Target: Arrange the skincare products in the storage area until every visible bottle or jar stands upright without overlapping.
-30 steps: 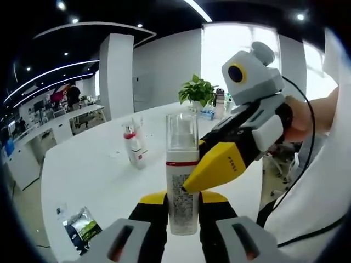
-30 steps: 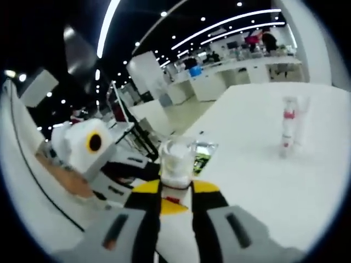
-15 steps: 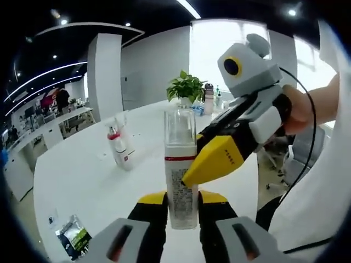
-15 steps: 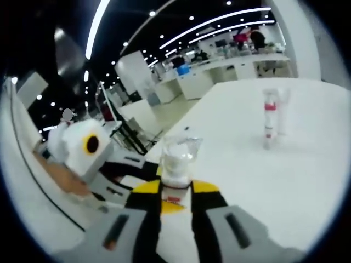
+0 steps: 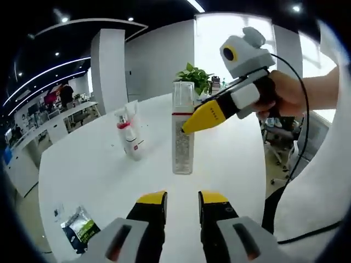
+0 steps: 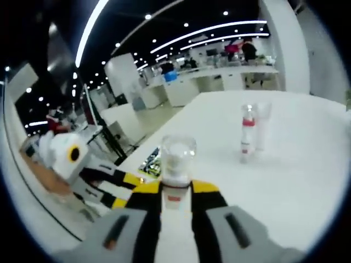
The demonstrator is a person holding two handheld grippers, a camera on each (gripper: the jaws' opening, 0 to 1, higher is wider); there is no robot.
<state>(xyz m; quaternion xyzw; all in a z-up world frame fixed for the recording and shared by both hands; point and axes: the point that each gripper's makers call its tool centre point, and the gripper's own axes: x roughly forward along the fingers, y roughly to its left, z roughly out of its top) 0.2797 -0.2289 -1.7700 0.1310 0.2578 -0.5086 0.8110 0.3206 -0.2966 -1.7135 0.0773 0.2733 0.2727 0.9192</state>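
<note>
A tall clear bottle (image 5: 182, 131) with a clear cap and a red band stands upright on the white table (image 5: 236, 164). My right gripper (image 5: 193, 125) comes in from the right and is shut on its upper body. In the right gripper view the same bottle (image 6: 176, 161) rises between my right gripper's (image 6: 176, 189) yellow tips. My left gripper (image 5: 182, 198) stands open a short way in front of the bottle, holding nothing. It also shows at the left (image 6: 123, 190) of the right gripper view. A shorter white bottle (image 5: 131, 143) with a red band stands upright further left.
A green and dark packet (image 5: 79, 224) lies near the table's front left edge. A potted plant (image 5: 193, 76) stands at the far end. The person's hand (image 5: 285, 93) holds the right gripper. Desks and people fill the office behind.
My left gripper has let go of the tall bottle and drawn back from it. The right gripper still holds the bottle, which now stands further away on the table.
</note>
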